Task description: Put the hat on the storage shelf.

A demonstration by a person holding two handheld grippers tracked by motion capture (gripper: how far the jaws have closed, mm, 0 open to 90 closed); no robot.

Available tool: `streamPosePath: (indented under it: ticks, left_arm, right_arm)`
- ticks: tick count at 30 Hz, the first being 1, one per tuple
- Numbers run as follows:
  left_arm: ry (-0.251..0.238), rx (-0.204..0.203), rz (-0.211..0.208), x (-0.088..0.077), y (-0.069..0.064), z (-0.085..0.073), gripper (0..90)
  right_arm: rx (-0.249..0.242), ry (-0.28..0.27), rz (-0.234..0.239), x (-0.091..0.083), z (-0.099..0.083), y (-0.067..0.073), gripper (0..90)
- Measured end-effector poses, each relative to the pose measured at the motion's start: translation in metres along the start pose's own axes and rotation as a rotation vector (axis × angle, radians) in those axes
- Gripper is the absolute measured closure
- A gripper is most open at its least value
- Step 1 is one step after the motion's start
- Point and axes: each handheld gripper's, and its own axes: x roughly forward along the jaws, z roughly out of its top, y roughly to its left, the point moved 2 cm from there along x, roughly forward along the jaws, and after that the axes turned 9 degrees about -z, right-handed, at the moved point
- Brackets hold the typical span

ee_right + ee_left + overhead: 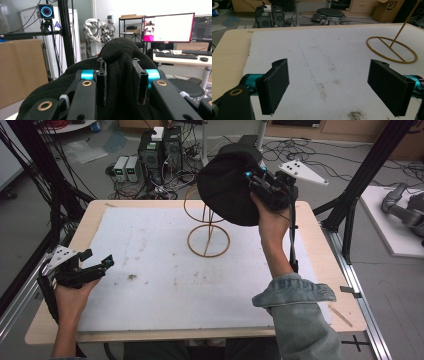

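A black knit hat hangs in the air over the back of the table, just above a gold wire stand with a round base ring. My right gripper is shut on a fold of the hat's fabric, which bunches up between the two jaws. My left gripper rests low at the table's left edge, open, with nothing between its fingers. The stand's base ring lies far ahead to the right in the left gripper view.
A white mat covers most of the wooden table, with some dirt specks near the left gripper. Computers and cables sit on the floor behind. A black frame post rises at the right.
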Motion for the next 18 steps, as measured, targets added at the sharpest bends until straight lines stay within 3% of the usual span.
streamPosePath:
  ticks: [18]
  left_arm:
    - [-0.009,-0.006,0.001,-0.002,0.003,0.001,17.7]
  right_arm:
    - [-0.021,0.038,0.019,0.03,-0.012,0.026,71.6]
